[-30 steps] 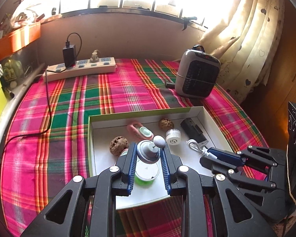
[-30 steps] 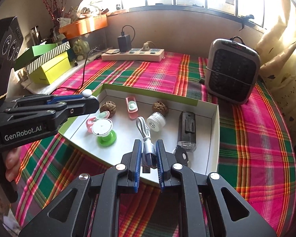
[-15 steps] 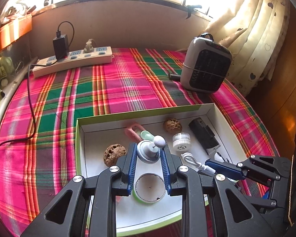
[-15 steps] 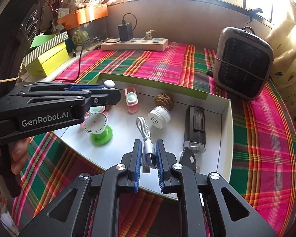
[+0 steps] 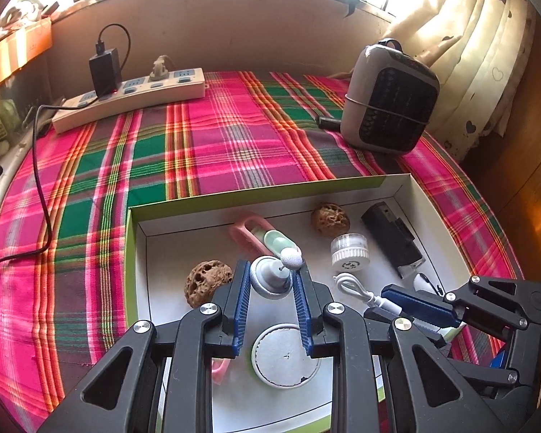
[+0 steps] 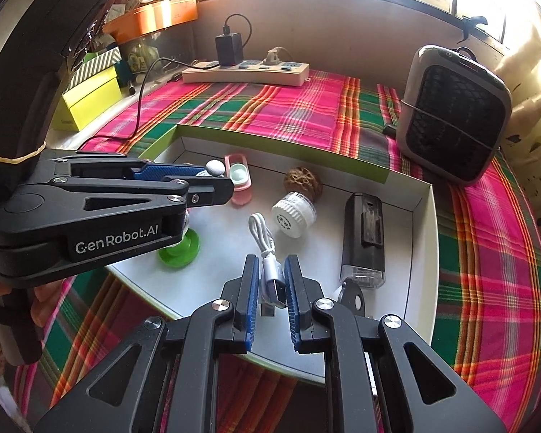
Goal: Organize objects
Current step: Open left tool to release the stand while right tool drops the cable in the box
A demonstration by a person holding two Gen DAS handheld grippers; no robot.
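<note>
Black left gripper writing: "GenRobot.AI"; jaws clamp grey knob.
Right gripper: pinching white cable.
Tray: bare floor centre.

Tablecloth woven plaid cloth; tray matt white card (green outside); walnuts rough, pitted; cable glossy plastic.

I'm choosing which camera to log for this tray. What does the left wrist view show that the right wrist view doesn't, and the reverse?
Only the left wrist view: a second brown pitted walnut-like ball near the tray's left wall, and the heart-print curtain.

Only the right wrist view: yellow-green boxes beside the table.

Both: the white shallow tray, the white USB cable clamped in the right gripper, the left gripper shut on a small grey round gadget, the black rectangular device and the white ribbed cap.
</note>
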